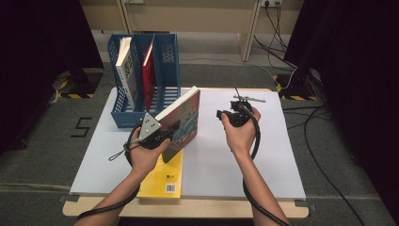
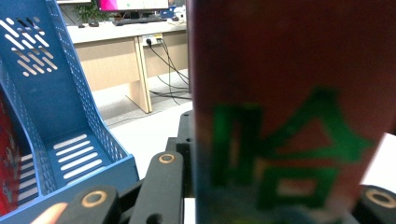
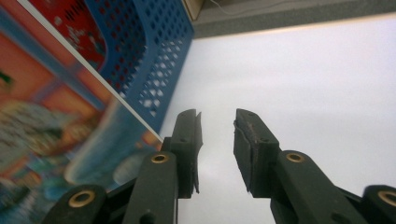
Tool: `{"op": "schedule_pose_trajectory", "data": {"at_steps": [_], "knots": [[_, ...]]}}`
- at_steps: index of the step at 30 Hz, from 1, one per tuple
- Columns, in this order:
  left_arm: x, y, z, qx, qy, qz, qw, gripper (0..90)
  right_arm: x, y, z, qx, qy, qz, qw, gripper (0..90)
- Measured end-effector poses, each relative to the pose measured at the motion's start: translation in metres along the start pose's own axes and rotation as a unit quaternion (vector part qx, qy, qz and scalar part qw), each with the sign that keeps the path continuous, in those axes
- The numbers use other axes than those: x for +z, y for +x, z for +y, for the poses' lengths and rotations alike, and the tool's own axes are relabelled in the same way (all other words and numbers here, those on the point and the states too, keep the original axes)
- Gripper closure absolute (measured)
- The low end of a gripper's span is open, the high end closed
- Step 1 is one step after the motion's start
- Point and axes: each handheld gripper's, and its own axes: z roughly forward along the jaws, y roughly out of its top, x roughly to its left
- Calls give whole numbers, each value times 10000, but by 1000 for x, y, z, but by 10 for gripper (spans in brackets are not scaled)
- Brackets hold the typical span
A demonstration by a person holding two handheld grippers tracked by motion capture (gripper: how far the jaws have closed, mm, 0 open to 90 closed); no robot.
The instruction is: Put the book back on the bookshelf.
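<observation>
1. You held the thick red picture-cover book [image 1: 181, 123] upright at the middle of the white bench [image 1: 244, 160], clenched in your left tongs [image 1: 162, 134] by its spine edge.
2. Your right tongs [image 1: 225, 114] stood parted and empty, to the right of the book.
3. The book looked heavy and stiff with a glossy, probably slippery cover; a grip near the spine seemed soundest.
4. The blue plastic file rack [image 1: 141, 75] stood far left; a yellow book [image 1: 162, 181] lay near you.
</observation>
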Motion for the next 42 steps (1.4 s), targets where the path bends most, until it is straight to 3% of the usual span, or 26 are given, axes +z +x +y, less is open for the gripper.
{"op": "schedule_pose_trajectory", "data": {"at_steps": [10, 25, 36, 42], "knots": [[2, 4, 3, -91, 41, -23, 9999, 742, -10, -35, -30, 161, 131, -182, 9996, 690], [2, 7, 11, -85, 173, -21, 9998, 743, -32, -74, -63, 453, 1, -383, 9982, 686], [-3, 14, 22, -108, 126, 42, 9999, 744, -33, -82, -81, 612, -8, -416, 9973, 687], [-5, 17, 30, -110, 102, 93, 9998, 743, -32, -83, -87, 539, -51, -469, 9974, 681]]}}
